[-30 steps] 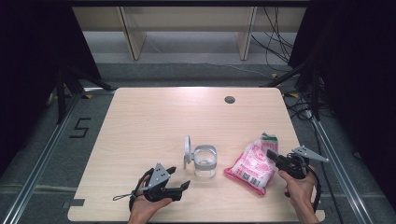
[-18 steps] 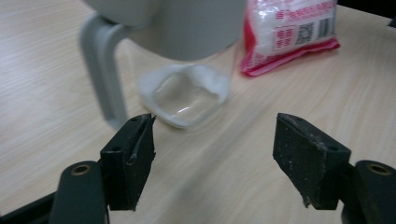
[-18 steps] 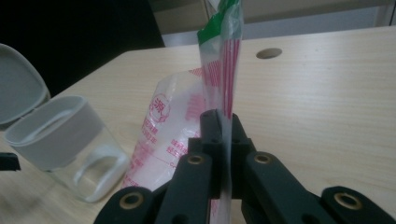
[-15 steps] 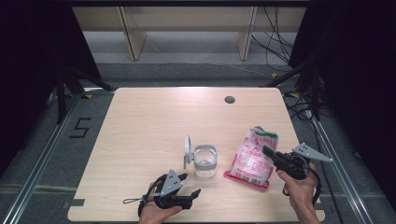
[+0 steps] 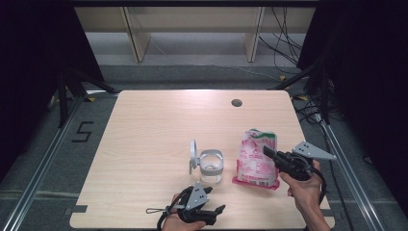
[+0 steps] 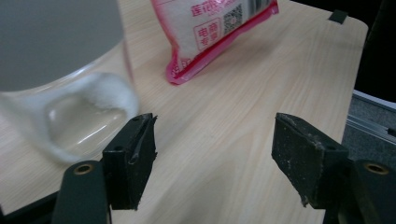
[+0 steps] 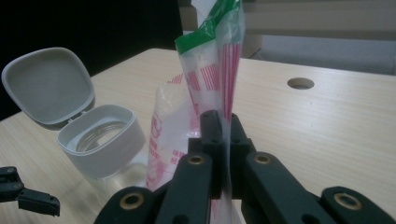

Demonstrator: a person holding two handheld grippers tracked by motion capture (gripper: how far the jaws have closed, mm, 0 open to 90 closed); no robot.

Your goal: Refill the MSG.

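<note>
We've got a light wood table with a round cable hole near the far edge. Sitting on it is a clear jar, lid flipped open, and a pink-and-white bag just beside it with its bottom edge on the wood.

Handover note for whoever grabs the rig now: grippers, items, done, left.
Right gripper: shut on the pink bag, held upright by its top, bottom edge near or on the table.
Left gripper: open, empty, low beside the jar.
Jar: near table centre, hinged lid flipped open, some white powder at the bottom.
Done: jar opened, bag gripped.
Left, probably: steady the jar, pour from the bag, close the lid.
</note>
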